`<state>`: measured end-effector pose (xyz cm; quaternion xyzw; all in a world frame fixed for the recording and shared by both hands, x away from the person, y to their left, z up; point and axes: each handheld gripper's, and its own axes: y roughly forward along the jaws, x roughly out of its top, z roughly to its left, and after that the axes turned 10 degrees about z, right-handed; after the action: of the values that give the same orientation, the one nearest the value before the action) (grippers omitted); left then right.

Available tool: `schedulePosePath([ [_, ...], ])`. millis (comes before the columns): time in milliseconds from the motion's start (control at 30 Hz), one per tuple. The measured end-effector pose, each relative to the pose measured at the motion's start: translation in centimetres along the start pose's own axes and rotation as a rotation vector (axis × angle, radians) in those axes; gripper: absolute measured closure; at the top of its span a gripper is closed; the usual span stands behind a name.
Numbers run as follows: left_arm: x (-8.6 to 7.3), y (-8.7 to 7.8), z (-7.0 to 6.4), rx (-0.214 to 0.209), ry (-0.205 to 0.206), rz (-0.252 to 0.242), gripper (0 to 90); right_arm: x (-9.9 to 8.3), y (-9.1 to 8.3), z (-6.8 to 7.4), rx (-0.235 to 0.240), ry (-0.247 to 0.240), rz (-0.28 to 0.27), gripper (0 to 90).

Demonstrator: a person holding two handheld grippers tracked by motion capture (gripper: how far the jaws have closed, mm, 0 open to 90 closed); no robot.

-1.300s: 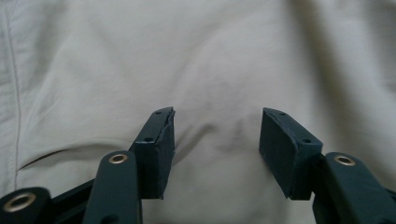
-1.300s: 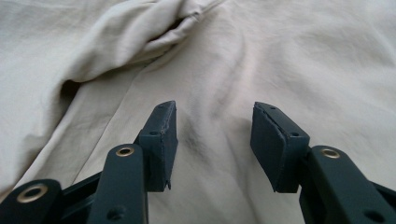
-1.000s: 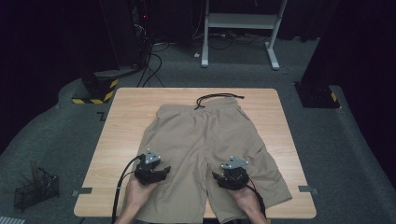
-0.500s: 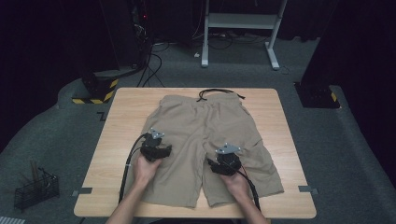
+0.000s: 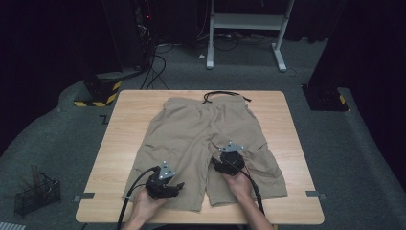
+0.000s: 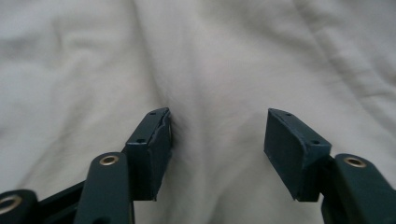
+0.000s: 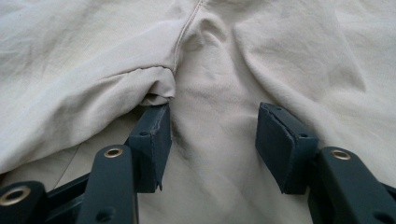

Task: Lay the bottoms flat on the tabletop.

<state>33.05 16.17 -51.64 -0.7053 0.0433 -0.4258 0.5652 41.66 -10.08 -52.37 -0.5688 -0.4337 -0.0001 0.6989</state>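
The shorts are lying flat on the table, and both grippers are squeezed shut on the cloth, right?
Not quite. The shorts do lie flat on the table, but both grippers are open. The left gripper view and the right gripper view each show jaws spread apart over the cloth, pinching nothing.

khaki shorts (image 5: 201, 139), black drawstring (image 5: 225, 95) — pale wood table (image 5: 124, 124)

Two black jaws of the right gripper (image 7: 212, 140) are held apart over creased beige fabric shorts (image 7: 261, 60); a stitched seam (image 7: 186, 32) is seen above them; a rolled fold of cloth (image 7: 154, 84) is touched by the left-hand jaw's tip.
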Motion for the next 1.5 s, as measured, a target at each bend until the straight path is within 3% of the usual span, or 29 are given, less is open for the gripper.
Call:
schedulePosePath([
  [33,0.3,0.2,0.4,0.019,-0.018,-0.01,46.3,0.0,0.0,0.0,0.001,0.001,0.0,45.4],
  [133,1.4,1.2,2.3,0.044,-0.051,-0.033,46.5,0.0,0.0,0.0,0.002,0.002,0.001,45.3],
  [233,2.7,2.2,4.4,0.078,-0.114,-0.037,39.7,0.4,0.3,-0.2,0.002,0.003,0.001,44.9],
  [367,3.7,2.4,5.7,0.122,-0.154,0.006,37.3,1.3,1.0,-0.7,0.01,0.005,0.003,44.6],
  [433,3.3,1.5,4.8,0.126,-0.133,-0.015,36.9,1.4,1.1,-0.9,0.023,0.0,0.001,45.7],
  [533,1.7,-0.6,2.6,0.063,-0.097,-0.094,37.5,0.8,0.0,-1.1,0.014,-0.006,-0.009,49.0],
  [567,1.1,-1.1,1.8,0.045,-0.076,-0.1,38.1,0.3,-0.8,-1.1,0.032,-0.001,-0.03,51.0],
  [600,0.4,-1.3,0.9,0.044,-0.044,-0.083,38.3,-0.1,-1.6,-1.1,0.045,-0.006,-0.047,53.1],
  [633,0.1,-1.2,0.4,0.048,-0.029,-0.066,40.4,-0.9,-3.0,-0.9,0.057,-0.05,-0.033,62.0],
  [667,-0.4,-1.1,0.0,0.047,-0.015,-0.043,40.4,-0.9,-3.0,-0.9,0.057,-0.05,-0.033,62.0],
  [700,-0.7,-0.8,-0.2,0.036,-0.006,-0.019,42.1,-1.3,-3.4,-0.7,0.068,-0.081,-0.014,67.2],
  [767,-1.5,-0.6,-0.2,0.017,-0.018,-0.047,48.3,-2.0,-3.7,-0.6,0.092,-0.114,0.028,74.2],
  [833,-1.7,-0.9,0.1,-0.003,-0.029,-0.048,61.7,-2.8,-3.4,-0.5,0.097,-0.124,0.058,78.2],
  [967,-2.0,-1.6,-0.4,-0.032,0.002,-0.001,84.4,-3.5,-3.4,-0.2,0.112,-0.119,0.036,81.7],
  [1067,-2.8,-2.4,-1.4,-0.033,0.041,0.021,87.9,-3.6,-3.3,0.1,0.095,-0.14,0.028,80.6],
  [1100,-3.2,-2.7,-1.4,-0.034,0.036,0.018,87.1,-3.6,-3.3,0.0,0.099,-0.14,0.024,79.7],
  [1167,-3.7,-3.2,-0.9,-0.016,0.003,-0.02,72.5,-3.7,-3.2,0.0,0.102,-0.139,0.014,78.0],
  [1233,-4.1,-3.8,0.2,0.051,-0.053,-0.046,59.7,-3.8,-3.2,0.1,0.095,-0.14,0.0,77.2],
  [1300,-4.5,-4.3,1.8,0.122,-0.122,-0.036,49.3,-3.9,-3.1,0.0,0.096,-0.14,-0.005,76.9],
  [1433,-5.9,-5.4,5.2,0.264,-0.259,-0.006,43.8,-3.8,-3.1,0.0,0.097,-0.136,-0.006,76.3],
  [1500,-6.6,-5.6,6.6,0.298,-0.315,0.02,42.5,-3.8,-3.1,0.0,0.094,-0.136,-0.008,75.2],
])
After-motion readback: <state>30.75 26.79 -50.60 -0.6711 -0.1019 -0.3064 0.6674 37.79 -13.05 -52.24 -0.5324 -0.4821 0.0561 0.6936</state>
